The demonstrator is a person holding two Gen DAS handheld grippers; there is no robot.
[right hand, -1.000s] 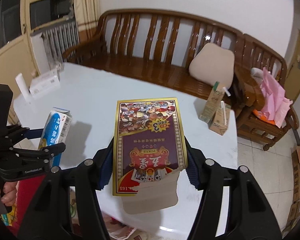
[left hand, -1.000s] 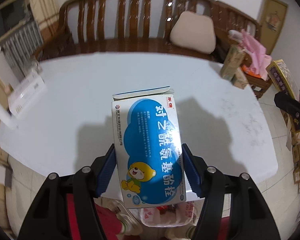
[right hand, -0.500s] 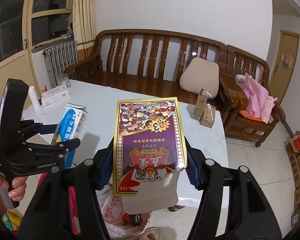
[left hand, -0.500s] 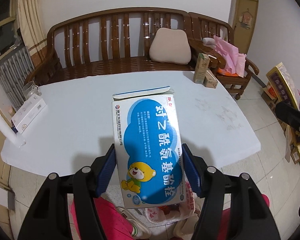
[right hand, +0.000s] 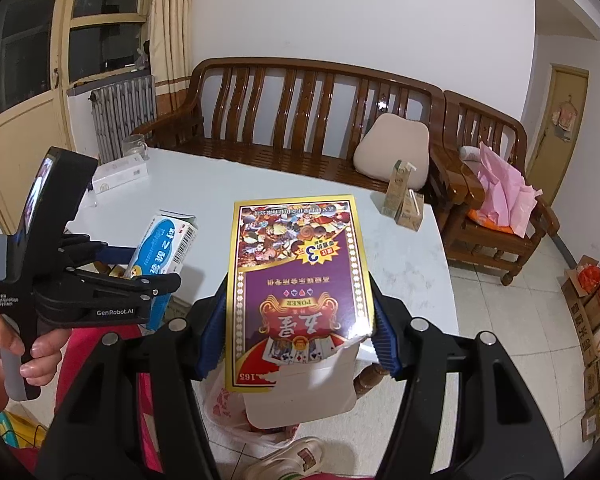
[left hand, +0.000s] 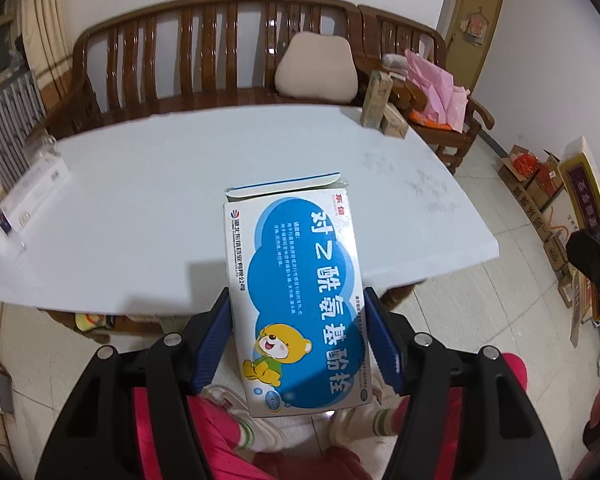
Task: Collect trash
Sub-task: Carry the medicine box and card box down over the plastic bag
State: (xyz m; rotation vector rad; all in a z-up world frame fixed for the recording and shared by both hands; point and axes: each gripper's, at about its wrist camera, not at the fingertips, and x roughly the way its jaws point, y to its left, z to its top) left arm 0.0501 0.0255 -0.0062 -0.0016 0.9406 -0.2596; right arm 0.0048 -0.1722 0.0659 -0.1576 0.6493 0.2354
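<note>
The left hand-held gripper [left hand: 298, 334] clamps a blue and white medicine box [left hand: 300, 300] with a yellow cartoon bear between its blue pads, top flap open at the far end. Beyond lies a white tabletop [left hand: 140, 208], with two drink cartons [left hand: 380, 108] at its far right corner and a white box [left hand: 32, 188] at its left edge. A wooden bench [left hand: 204, 60] with a beige cushion [left hand: 316, 68] stands behind.

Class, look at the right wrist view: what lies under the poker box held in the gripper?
Below the poker box: a plastic bag and a shoe. The bag's contents are mostly covered.
</note>
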